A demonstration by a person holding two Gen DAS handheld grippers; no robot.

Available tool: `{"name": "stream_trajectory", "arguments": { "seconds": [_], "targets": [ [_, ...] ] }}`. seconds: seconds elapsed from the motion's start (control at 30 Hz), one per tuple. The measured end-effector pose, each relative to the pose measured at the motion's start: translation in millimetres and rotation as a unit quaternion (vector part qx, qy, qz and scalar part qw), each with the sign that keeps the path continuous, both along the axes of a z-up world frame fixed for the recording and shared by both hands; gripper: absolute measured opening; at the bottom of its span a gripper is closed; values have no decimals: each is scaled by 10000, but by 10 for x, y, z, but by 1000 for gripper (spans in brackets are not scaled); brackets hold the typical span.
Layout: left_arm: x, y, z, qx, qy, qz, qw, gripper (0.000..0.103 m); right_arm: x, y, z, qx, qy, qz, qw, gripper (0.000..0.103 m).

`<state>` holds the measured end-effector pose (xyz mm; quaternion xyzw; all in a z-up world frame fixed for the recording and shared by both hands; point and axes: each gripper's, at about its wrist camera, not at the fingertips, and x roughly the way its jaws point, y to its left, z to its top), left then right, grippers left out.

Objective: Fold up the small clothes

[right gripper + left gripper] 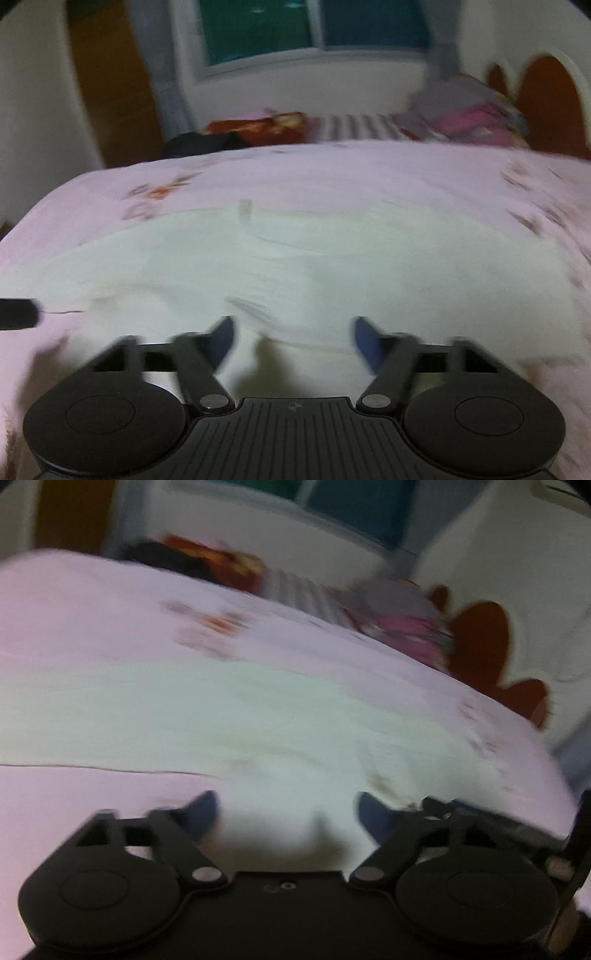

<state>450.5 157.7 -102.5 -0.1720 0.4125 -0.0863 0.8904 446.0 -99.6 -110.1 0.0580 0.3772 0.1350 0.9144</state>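
Note:
A white small garment lies spread flat on the pink flowered bedsheet; both views are blurred. My left gripper hangs low over the garment's near edge, its blue-padded fingers wide apart with only flat cloth under the gap. In the right wrist view the same white garment stretches across the bedsheet. My right gripper stands open over its near hem, pads apart and nothing pinched. A black part at the left edge looks like the other gripper.
A pile of pink and grey clothes sits at the far right of the bed by a brown scalloped headboard. Red and black cloth items and a striped piece lie along the far edge. A window is behind.

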Motion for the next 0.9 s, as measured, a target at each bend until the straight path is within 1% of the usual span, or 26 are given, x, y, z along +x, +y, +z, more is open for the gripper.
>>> {"name": "stream_trajectory", "arguments": {
  "seconds": [0.03, 0.07, 0.1, 0.17, 0.2, 0.23, 0.27, 0.3, 0.33, 0.4, 0.47, 0.5, 0.6, 0.67, 0.73, 0.9],
  "targets": [
    [122, -147, -54, -192, 43, -189, 9996, 64, -33, -135, 4, 15, 95, -190, 9998, 47],
    [221, -283, -105, -311, 85, -333, 9989, 59, -72, -280, 18, 88, 192, -376, 9991, 42],
    [336, -412, -159, -398, 166, -433, 9981, 58, -99, -439, 9, 197, 275, -536, 9980, 40],
    [514, -633, -251, -632, 277, -532, 9962, 57, -130, -688, 6, 314, 394, -784, 9956, 40],
    [606, -744, -307, -601, 367, -539, 9961, 55, -167, -804, 21, 326, 403, -853, 9950, 40],
    [673, -819, -358, -565, 462, -551, 9958, 49, -183, -891, 21, 326, 397, -931, 9943, 40],
    [741, -879, -409, -638, 551, -545, 9950, 42, -186, -971, 19, 347, 403, -1011, 9934, 40],
    [762, -917, -451, -752, 579, -524, 9941, 39, -175, -1030, 24, 376, 412, -1084, 9925, 40],
    [797, -957, -481, -879, 581, -544, 9929, 32, -191, -1092, 20, 411, 416, -1161, 9915, 40],
    [898, -1000, -557, -969, 631, -574, 9916, 25, -185, -1210, 2, 485, 463, -1283, 9895, 40],
    [938, -1039, -612, -1004, 611, -583, 9914, 3, -177, -1323, -37, 577, 565, -1368, 9873, 40],
    [931, -1016, -595, -1010, 542, -573, 9918, 3, -164, -1348, -61, 616, 607, -1400, 9864, 40],
    [839, -889, -396, -981, 34, -495, 9939, 3, -206, -1468, -67, 699, 659, -1408, 9854, 40],
    [796, -732, -287, -852, -147, -348, 9956, 3, -218, -1465, -62, 670, 647, -1368, 9862, 40],
    [745, -535, -240, -764, -197, -224, 9966, 3, -229, -1465, -62, 644, 630, -1359, 9866, 40],
    [623, -204, -253, -486, -203, -15, 9986, 3, -181, -1430, -82, 511, 588, -1360, 9876, 40]
  ]
}}
